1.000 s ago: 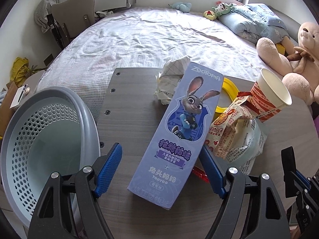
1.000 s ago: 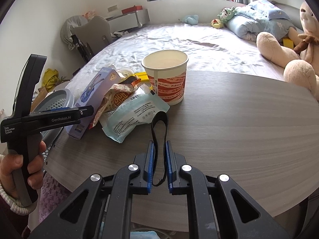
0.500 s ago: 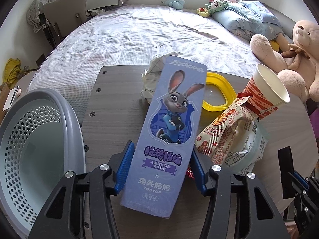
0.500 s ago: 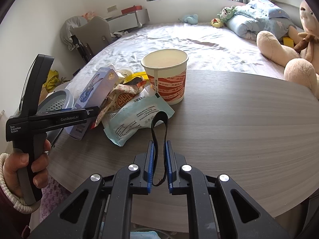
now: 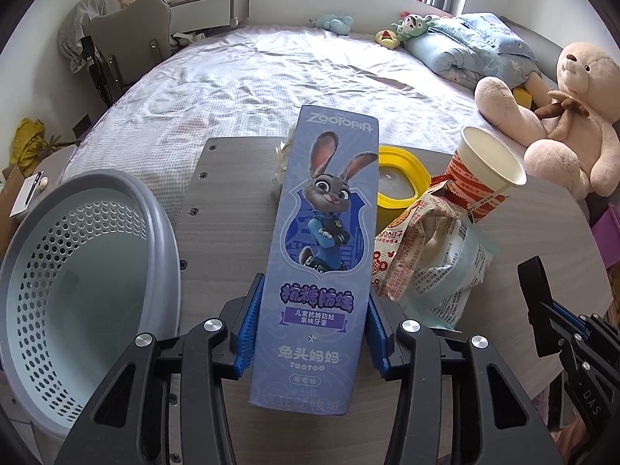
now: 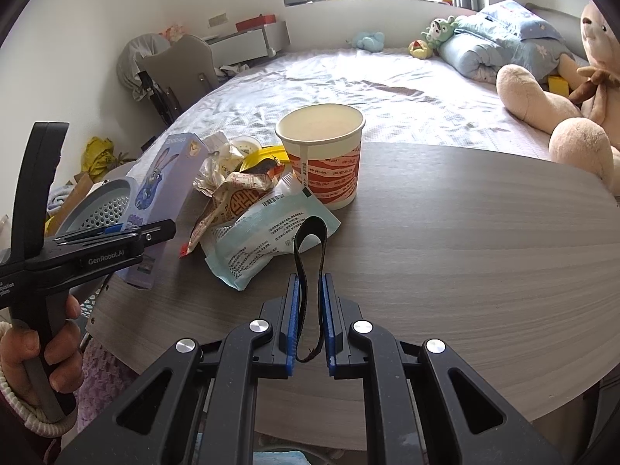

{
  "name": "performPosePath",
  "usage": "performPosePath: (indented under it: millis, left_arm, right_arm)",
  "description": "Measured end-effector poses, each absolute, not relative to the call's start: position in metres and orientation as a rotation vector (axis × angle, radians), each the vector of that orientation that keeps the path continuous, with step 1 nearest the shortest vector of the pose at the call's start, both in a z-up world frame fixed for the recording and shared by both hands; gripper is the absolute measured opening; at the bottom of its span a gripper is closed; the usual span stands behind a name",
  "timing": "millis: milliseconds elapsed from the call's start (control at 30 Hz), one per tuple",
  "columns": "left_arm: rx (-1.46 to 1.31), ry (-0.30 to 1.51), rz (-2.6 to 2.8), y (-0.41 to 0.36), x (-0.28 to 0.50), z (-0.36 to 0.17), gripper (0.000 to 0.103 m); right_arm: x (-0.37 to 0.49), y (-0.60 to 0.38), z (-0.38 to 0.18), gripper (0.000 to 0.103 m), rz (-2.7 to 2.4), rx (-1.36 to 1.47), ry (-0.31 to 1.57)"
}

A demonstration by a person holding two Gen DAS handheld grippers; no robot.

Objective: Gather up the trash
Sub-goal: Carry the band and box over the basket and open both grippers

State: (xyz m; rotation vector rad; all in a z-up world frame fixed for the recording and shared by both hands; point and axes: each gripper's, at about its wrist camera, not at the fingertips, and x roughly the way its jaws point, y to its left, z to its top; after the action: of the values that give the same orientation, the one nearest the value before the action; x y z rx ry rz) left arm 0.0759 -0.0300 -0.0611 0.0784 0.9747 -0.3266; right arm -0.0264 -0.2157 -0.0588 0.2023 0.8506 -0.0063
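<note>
Left gripper [image 5: 312, 325]: blue pads pressed against both long sides of the purple toothpaste box [image 5: 323, 255]; jaws have just been closing on it. The box's lower end sits between the pads and its top end tilts away over the table [image 5: 228, 240]. A person's hand [image 6: 38, 352] holds this gripper's handle at the table's left edge.

Right gripper [image 6: 310, 321]: jaws clenched narrow, pinching a black elastic loop [image 6: 308, 267] that stands up between the blue pads; it hovers over the table's near part.

Waste basket [image 5: 77, 271]: grey rim, pale perforated wall, standing off the table's left edge, just beside the held box.

Trash remaining on the table, grouped to the right of the box:
- red-and-white snack wrapper [image 5: 410, 240], crumpled, touching the box's side;
- pale blue plastic packet [image 6: 263, 240], lying under and beside the wrapper;
- paper cup [image 6: 323, 155] with red print, upright, behind the packet;
- yellow lid [image 5: 401, 178], flat, behind the wrapper;
- crumpled white paper [image 6: 217, 159], behind the box.

Background: bed [image 5: 271, 85] with bedding and a large teddy bear [image 5: 562, 116].
</note>
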Motion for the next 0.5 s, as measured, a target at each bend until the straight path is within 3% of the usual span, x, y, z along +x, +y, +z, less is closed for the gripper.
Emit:
performPosePath:
  millis: [500]
  left_arm:
    - [0.016, 0.811, -0.204, 0.036, 0.039, -0.004, 0.045]
  right_arm:
    - [0.0, -0.158, -0.017, 0.012, 0.126, 0.15, 0.768]
